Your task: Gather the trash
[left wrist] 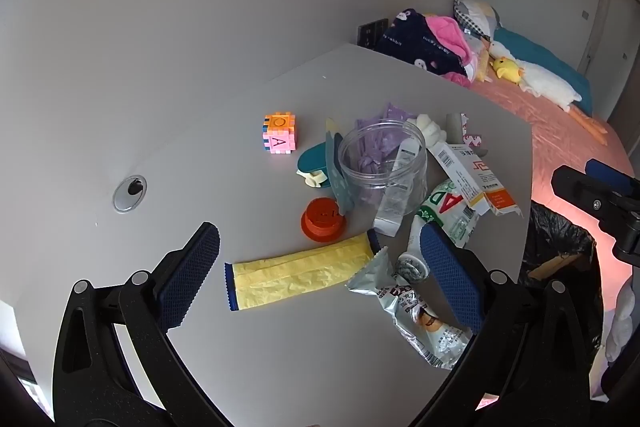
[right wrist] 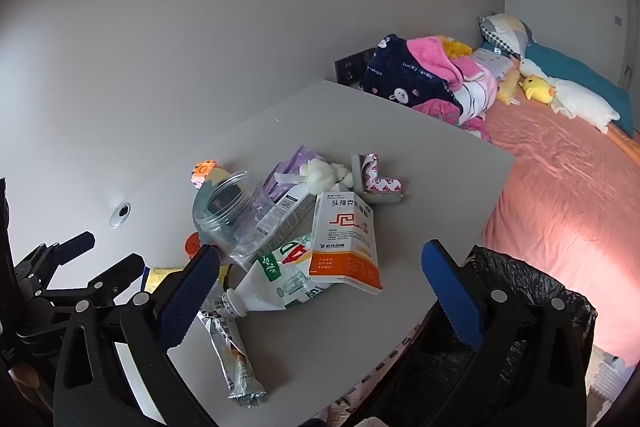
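- The left hand-held gripper hangs over the grey desk with its blue pads wide apart and nothing between them.
- A yellow wrapper with blue ends lies flat on the desk, in the gap between the left pads as that camera sees it.
- A silver snack wrapper lies just beside the yellow one, near the left gripper's right-side pad; a squashed green-and-white pouch with a screw cap lies just beyond it.
- The right hand-held gripper is also spread open and empty, hovering over the desk's near corner; the pouch and an orange-and-white medicine box lie ahead of it, the box resting partly on the pouch.
- A bin lined with a black bag stands beside the desk edge, behind the right gripper's right-side pad; what it holds cannot be made out.
- A clear plastic jar stands open on the desk with a flattened carton leaning against it; crumpled purple packaging shows behind and through the jar, and whether any of it is inside cannot be told.
- An orange lid lies just beside the jar.
- A pink-and-orange letter cube sits apart from the heap.
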A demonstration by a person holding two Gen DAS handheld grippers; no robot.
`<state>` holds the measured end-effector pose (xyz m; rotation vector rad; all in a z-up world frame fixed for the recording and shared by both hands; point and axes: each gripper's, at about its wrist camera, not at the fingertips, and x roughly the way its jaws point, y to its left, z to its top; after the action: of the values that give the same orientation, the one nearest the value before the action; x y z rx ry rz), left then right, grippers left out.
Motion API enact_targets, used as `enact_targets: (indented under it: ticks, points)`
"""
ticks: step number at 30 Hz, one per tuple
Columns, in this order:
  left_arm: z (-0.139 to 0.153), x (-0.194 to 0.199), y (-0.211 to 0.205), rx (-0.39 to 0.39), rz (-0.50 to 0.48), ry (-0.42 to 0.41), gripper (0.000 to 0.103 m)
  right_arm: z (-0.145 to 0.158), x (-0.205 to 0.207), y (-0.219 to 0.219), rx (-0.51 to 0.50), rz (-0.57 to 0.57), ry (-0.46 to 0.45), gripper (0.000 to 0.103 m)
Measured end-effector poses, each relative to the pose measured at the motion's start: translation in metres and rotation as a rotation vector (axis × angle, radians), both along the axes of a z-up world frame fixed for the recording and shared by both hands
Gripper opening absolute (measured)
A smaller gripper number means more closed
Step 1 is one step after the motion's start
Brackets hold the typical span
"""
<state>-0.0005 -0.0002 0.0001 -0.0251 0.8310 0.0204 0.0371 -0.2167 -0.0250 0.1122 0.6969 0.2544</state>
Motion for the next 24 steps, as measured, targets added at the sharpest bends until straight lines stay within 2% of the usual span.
enact_targets:
  ticks: [8,9,13,16,24]
  points:
    - [0.003,0.004,-0.003,-0.001,0.009,0.028,0.097,0.0,0.001,-0.001,0.001,-0.001,0.009,0.1]
    - [0.003,-0.003,-0.011,0.015,-0.007,-0.002,0.097,0.0,0.001,-0.001,0.001,-0.001,0.009,0.1]
    - [0.004,-0.003,-0.013,0.008,-0.006,0.002,0.097,-0.001,0.004,0.001,-0.002,-0.002,0.016,0.1]
    - [0.002,0.001,-0.002,-0.014,-0.049,0.012,0.097,0.001,0.002,-0.002,-0.003,-0.005,0.02,0.1]
    - [0.005,-0.001,-0.006,0.012,-0.053,-0.002,0.097,-0.005,0.003,-0.003,-0.004,-0.009,0.035,0.1]
